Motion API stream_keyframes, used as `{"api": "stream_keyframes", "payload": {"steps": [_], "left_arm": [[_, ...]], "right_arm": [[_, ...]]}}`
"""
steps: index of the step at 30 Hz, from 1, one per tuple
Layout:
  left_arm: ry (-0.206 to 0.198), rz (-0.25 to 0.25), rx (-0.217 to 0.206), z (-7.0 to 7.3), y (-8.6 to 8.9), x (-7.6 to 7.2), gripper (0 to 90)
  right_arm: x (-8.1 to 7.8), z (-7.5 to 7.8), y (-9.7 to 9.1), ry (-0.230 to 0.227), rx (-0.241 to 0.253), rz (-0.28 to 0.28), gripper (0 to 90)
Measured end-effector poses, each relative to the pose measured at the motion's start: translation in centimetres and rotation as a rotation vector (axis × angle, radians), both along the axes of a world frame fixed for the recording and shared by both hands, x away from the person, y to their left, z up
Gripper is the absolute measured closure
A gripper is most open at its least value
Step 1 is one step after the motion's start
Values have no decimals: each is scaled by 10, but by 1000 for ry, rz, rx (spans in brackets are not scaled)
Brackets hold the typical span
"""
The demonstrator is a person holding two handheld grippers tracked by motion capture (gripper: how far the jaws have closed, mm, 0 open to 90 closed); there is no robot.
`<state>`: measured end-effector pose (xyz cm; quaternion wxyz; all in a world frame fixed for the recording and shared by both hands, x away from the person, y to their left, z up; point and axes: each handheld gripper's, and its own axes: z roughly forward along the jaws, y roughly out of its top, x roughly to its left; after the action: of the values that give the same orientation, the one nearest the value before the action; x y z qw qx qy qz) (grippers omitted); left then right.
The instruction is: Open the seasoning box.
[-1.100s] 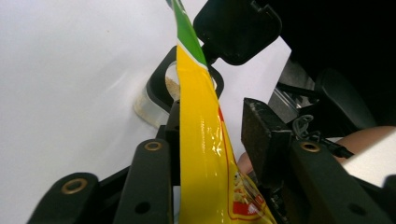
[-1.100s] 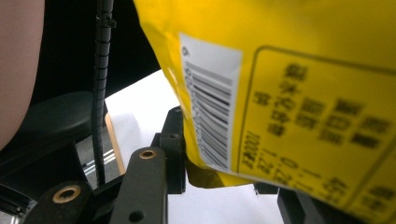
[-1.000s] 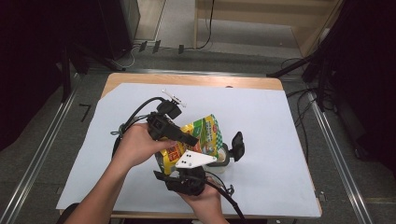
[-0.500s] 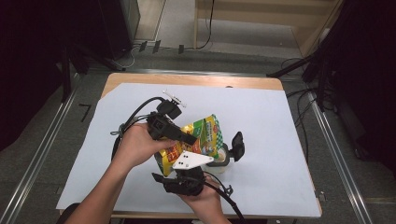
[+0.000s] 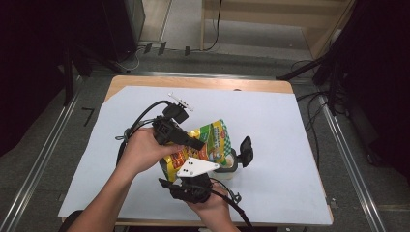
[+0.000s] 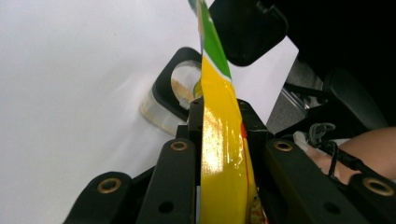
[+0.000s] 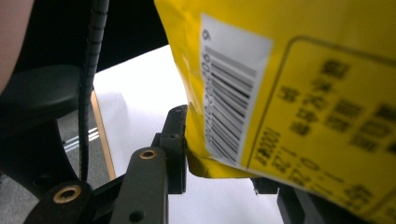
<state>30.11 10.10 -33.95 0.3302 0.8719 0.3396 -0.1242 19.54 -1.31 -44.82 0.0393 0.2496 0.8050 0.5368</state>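
Nearest the person's edge of the table, the right gripper (image 5: 205,162) sits in the right hand (image 5: 209,203), its grey three-cornered plate on top, and its jaws are clamped on the lower corner of the yellow snack bag (image 5: 200,145); in the right gripper view one black jaw presses against the bag (image 7: 289,93) just beside its barcode label (image 7: 231,98), and those jaws have just been closing in on it. Just beyond, the left hand (image 5: 142,150) holds the left gripper (image 5: 193,143), whose jaws are pinched on the bag from its left edge; in the left gripper view the bag (image 6: 224,140) stands edge-on between the two black jaws, squeezed flat, and they too have just been closing. The bag is held up off the white sheet (image 5: 290,145), tilted, its green top pointing away from the person. Right beside and partly under it stands a clear container (image 5: 227,169) with a black flip lid (image 5: 245,151) swung open; the left gripper view shows its round mouth (image 6: 184,88) just past the bag. Farther back, a small white clip (image 5: 180,101) lies on the sheet near the gripper's cable (image 5: 140,121).
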Motion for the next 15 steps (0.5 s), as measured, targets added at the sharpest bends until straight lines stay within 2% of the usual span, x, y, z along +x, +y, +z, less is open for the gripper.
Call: {"api": "stream_keyframes", "payload": {"steps": [1, 2, 4, 5, 6, 7, 12, 13, 15], "left_arm": [[-2, 3, -5, 1, 0, 0, 799], [-15, 8, -18, 2, -1, 0, 779], [-19, 8, -20, 2, -2, -1, 765], [-22, 7, -19, 2, -3, 0, 739], [-22, 7, -19, 2, -3, 0, 736], [-14, 3, -5, 1, -6, 1, 737], [5, 4, 23, 0, -9, 5, 754], [9, 0, 41, 0, -12, 8, 768], [11, 0, 41, -1, -13, 8, 775]], "right_arm": [[0, 0, 0, 0, 0, 0, 655], [0, 1, -1, 17, 30, 2, 655], [0, 2, -1, 27, 45, 1, 655], [1, 3, -2, 41, 67, 0, 654], [1, 3, -2, 41, 67, 0, 654], [1, 2, -3, 54, 78, -5, 652], [3, 1, -3, 60, 79, -6, 648], [4, 1, -4, 60, 72, -3, 638], [5, 1, -4, 61, 70, -3, 623]]}}
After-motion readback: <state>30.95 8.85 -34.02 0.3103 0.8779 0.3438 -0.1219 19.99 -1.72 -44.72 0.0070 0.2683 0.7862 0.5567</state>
